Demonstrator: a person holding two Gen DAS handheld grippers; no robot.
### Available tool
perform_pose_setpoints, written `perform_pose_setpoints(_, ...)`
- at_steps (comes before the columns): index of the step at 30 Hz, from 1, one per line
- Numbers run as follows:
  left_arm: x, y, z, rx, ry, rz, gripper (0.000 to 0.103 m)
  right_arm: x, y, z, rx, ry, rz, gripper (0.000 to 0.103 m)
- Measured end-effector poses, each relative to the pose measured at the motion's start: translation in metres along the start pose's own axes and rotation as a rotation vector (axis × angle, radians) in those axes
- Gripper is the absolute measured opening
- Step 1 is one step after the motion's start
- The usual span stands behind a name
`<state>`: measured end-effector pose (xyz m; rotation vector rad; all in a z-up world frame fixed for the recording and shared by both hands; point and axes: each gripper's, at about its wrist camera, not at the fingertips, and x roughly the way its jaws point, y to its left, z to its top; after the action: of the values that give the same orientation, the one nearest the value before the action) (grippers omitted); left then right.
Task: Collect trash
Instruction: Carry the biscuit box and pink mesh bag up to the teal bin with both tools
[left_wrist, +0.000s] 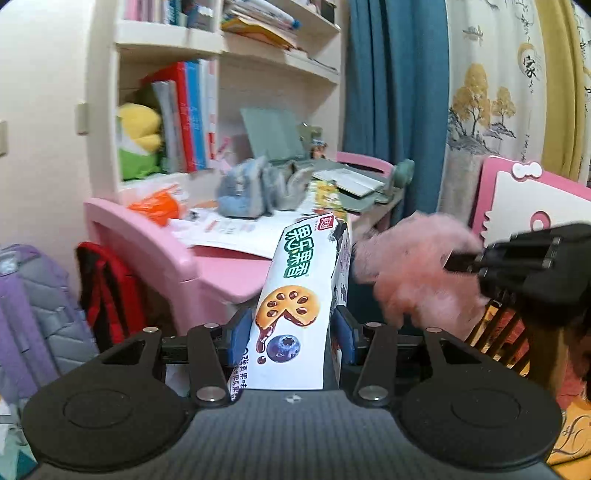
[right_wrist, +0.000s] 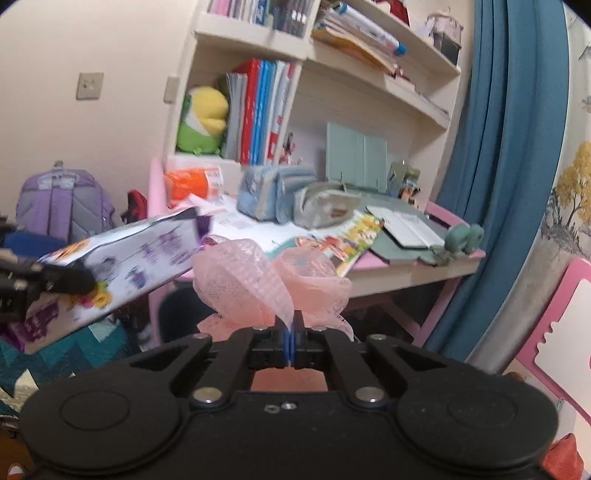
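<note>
Both hands loaded. Left gripper (left_wrist: 291, 332) is part-open w/ its blue pads pressed on the two sides of a white cardboard biscuit box printed w/ a blueberry and green lettering (left_wrist: 295, 295); box's long axis runs fwd along the fingers and tilts up, away from the camera, over the edge of the pink desk (left_wrist: 218, 266). Right gripper (right_wrist: 291, 339) is fully closed, pads pinching the edge of a crumpled pink foam fruit-net wrapper (right_wrist: 258, 284), which bunches up just ahead of the fingertips. The two loads sit near each other, box to the left of the net, both in the air in front of the desk, not resting on it. No bin or trash bag visible in either view, so can't say which hand is nearer the drop spot; next move prob. depends on finding it. Containers on the desk: a blue fabric pencil pouch (right_wrist: 273, 192) and a grey-green one (right_wrist: 325, 203), both look closed, contents not visible.
</note>
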<state>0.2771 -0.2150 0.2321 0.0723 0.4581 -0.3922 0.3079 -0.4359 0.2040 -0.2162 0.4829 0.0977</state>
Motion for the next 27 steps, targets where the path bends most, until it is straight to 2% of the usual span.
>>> perform_pose_setpoints(8,0.081,-0.033,0.022,0.031,0.086,0.007,0.047,0.055,-0.022,-0.011,0.053,0.124,0.012,0.000)
perform_pose_setpoints(17,0.164,-0.045,0.010,0.051,0.235,0.016,0.047,0.097,-0.018,-0.020,-0.015,0.238,0.018,0.003)
perform_pose_setpoints(23,0.191,-0.046,-0.003,0.051,0.309,0.004,0.047,0.108,-0.013,-0.025,-0.038,0.269,0.026,0.021)
perform_pose_setpoints(25,0.196,-0.046,-0.005,0.048,0.320,-0.005,0.047,0.109,-0.014,-0.026,-0.043,0.274,0.031,0.033)
perform_pose_setpoints(27,0.197,-0.047,-0.007,0.046,0.327,-0.018,0.048,0.107,-0.014,-0.027,-0.045,0.275,0.037,0.036)
